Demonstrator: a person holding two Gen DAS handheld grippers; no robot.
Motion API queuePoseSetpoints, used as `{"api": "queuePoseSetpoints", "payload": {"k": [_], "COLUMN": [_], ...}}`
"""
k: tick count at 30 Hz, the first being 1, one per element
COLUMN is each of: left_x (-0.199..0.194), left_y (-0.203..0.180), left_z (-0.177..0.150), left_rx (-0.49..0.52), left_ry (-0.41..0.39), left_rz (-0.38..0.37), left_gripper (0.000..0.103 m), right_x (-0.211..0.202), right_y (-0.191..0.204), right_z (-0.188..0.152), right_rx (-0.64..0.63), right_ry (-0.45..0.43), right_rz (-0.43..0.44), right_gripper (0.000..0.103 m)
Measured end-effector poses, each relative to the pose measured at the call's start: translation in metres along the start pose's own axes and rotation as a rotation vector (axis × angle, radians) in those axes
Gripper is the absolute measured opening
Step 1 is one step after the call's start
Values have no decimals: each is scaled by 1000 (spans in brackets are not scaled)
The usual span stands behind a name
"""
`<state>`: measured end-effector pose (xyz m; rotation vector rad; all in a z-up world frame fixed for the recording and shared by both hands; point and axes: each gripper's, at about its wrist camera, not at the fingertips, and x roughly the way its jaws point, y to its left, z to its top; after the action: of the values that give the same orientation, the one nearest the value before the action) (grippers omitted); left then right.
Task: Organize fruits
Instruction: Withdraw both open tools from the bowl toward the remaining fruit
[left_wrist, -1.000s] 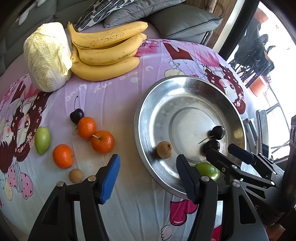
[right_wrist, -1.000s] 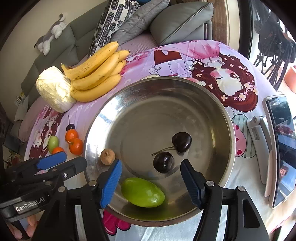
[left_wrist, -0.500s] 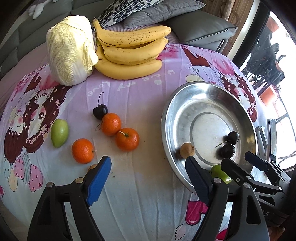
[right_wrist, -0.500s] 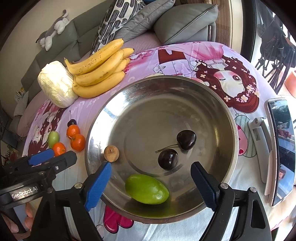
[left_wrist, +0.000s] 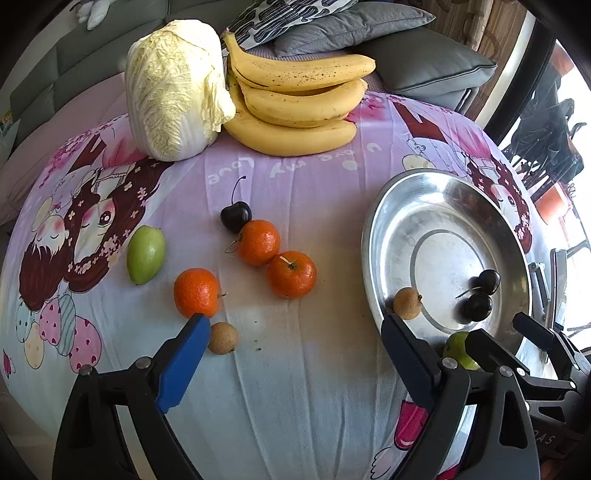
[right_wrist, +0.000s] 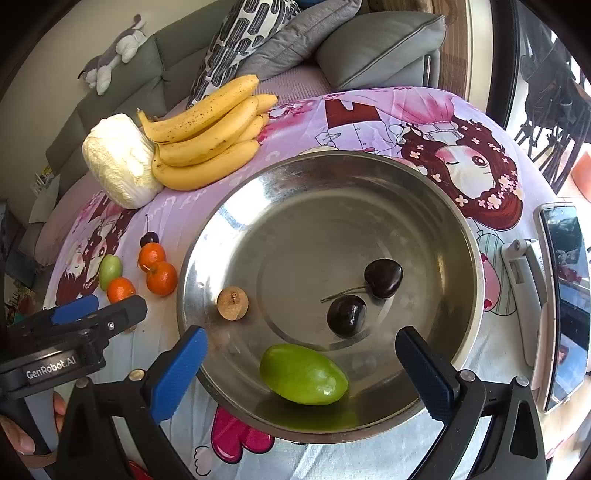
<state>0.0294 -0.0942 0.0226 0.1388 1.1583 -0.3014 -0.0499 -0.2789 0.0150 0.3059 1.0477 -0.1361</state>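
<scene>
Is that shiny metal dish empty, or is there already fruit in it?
Not empty. The metal dish holds two dark cherries, a green fruit and a small brown fruit; the rest lie on the cloth.

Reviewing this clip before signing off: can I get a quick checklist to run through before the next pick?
1. Left gripper empty, jaws opening: ok.
2. Right gripper empty, opening above green fruit lying in the metal bowl: ok.
3. Brown fruit beside the left gripper's finger, unobstructed: ok.
4. Bowl has room: ok.
5. All small fruit in bowl: not ok; three oranges, a cherry remain on the cloth.
6. Phone clear of bowl: ok.
</scene>
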Motion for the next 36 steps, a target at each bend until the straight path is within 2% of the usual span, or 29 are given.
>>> {"api": "queuePoseSetpoints", "payload": {"k": [15, 28, 36], "left_x": [-6, -8, -10], "left_y": [23, 48, 67], "left_z": [-3, -8, -9], "left_rx": [-25, -65, -84], "left_ry": [-38, -45, -49], "left_rz": [3, 4, 29], "left_gripper": [94, 94, 94], "right_x": [-8, -5, 0], "right_y": [18, 49, 70], "right_z": [1, -3, -6], "right_rx": [-58, -114, -167], "right_ry": [-52, -17, 10], "right_rz": [-41, -9, 2], "right_gripper": [103, 103, 103]}}
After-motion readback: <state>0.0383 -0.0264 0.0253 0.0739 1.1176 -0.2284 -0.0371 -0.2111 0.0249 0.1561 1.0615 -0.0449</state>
